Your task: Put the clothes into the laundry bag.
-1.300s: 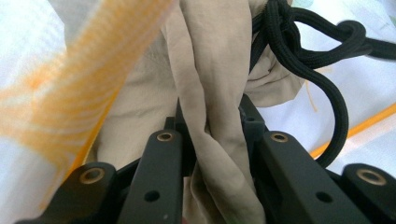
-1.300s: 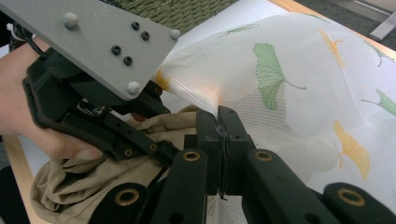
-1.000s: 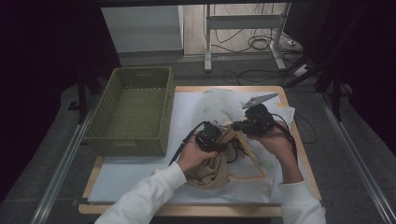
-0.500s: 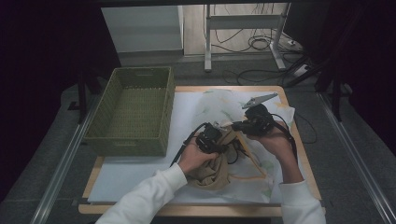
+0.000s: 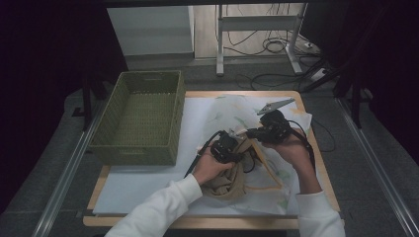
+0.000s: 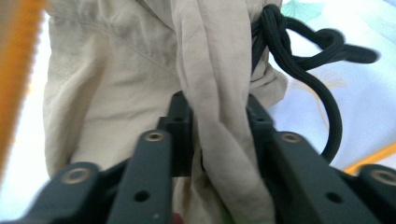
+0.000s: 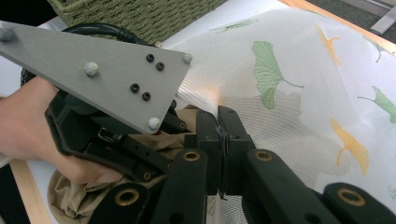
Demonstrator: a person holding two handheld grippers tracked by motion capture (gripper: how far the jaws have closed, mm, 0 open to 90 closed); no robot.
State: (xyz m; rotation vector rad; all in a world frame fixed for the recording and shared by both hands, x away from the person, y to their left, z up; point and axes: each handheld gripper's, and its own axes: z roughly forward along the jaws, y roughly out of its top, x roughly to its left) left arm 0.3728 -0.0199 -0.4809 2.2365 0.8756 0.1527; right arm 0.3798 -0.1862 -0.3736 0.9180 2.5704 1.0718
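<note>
Little is shifting since a second ago: both claws are staying mid-counter (image 5: 148, 197). The left claw (image 6: 219, 121) is keeping a fold of beige cloth (image 6: 116, 79) clamped, and the right claw (image 7: 219, 140) is pinching the mesh bag (image 7: 299, 93) edge, so bagging is likely still underway.
</note>
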